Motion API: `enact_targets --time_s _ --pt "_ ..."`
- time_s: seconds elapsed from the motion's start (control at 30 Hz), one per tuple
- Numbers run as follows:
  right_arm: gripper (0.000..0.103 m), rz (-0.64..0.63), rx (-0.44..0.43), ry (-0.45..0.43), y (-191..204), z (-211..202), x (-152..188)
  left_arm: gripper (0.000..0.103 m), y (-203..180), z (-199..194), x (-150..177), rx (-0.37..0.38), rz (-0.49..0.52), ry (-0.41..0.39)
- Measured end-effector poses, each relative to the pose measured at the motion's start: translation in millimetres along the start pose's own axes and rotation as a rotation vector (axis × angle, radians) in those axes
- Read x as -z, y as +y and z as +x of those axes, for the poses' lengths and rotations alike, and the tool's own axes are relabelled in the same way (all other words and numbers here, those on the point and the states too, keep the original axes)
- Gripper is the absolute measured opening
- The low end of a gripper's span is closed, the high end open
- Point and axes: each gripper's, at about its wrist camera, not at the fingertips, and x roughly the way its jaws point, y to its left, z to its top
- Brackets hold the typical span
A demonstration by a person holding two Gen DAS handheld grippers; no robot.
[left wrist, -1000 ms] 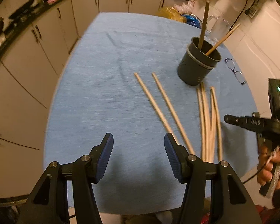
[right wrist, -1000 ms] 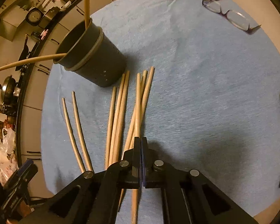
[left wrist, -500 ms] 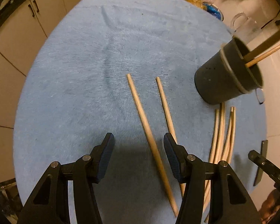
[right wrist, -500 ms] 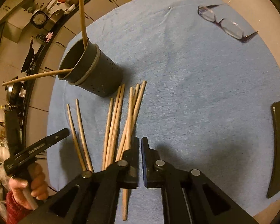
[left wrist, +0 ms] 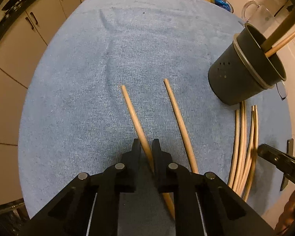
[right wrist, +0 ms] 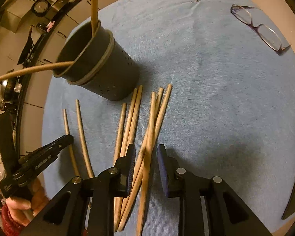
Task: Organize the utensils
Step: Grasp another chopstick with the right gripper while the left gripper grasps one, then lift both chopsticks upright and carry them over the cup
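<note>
In the left wrist view, the left gripper [left wrist: 146, 147] sits at bottom centre, its jaws closing on a wooden chopstick [left wrist: 134, 118] that runs from mid-frame down between the pads; the pads look pressed against it. A second chopstick [left wrist: 179, 122] lies just to the right of that gripper on the blue cloth [left wrist: 88, 78], roughly parallel and apart from the first. The dark utensil holder [left wrist: 243, 72] stands at the right edge with two sticks in it, and a bundle of chopsticks [left wrist: 243, 147] lies below it.

In the right wrist view, the right gripper [right wrist: 145, 157] at lower centre has its jaws opening, a clear gap on both sides of the crossed chopsticks [right wrist: 151, 129] lying between them on the cloth; the pads do not press on them. The holder [right wrist: 100, 63] stands in the upper left, glasses [right wrist: 259, 27] in the upper right
</note>
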Motion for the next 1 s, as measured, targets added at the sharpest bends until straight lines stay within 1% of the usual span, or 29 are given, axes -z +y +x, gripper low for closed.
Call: enact_targets --time_s 0.03,0.1,0.13,0.23,0.33,0.43,0.53,0.67,0.77,0.93,1.0 --pt "0.024 -0.003 0.012 0.003 1 3 -1 0.012 0 0 0 0.001 -0.004 0.002" --pt "0.011 0.000 0.017 0.020 2 9 -1 0.012 2 1 -4 0.006 -0.001 0.006" --pt "0.007 0.002 0.021 0.025 2 10 -2 0.012 2 1 -5 0.007 0.011 0.002" --pt "0.007 -0.003 0.019 0.015 3 8 -2 0.011 4 1 -6 0.015 0.014 -0.012" --pt "0.007 -0.008 0.008 -0.011 2 -3 -1 0.007 11 -7 1 0.060 -0.013 -0.029" --pt "0.007 -0.015 0.001 -0.069 1 -23 1 0.007 19 -29 7 0.081 -0.009 -0.092" --pt "0.007 -0.043 0.005 -0.145 1 -46 5 0.007 25 -53 15 0.106 -0.024 -0.159" --pt "0.007 -0.089 0.012 -0.252 4 -78 15 0.007 24 -82 28 0.112 -0.024 -0.249" --pt "0.007 -0.118 0.013 -0.312 6 -97 20 0.007 19 -101 35 0.120 -0.020 -0.303" --pt "0.006 -0.171 0.017 -0.389 14 -122 27 0.007 21 -128 46 0.140 -0.024 -0.353" --pt "0.006 -0.188 0.014 -0.414 19 -127 29 0.007 14 -131 44 0.141 -0.023 -0.366"
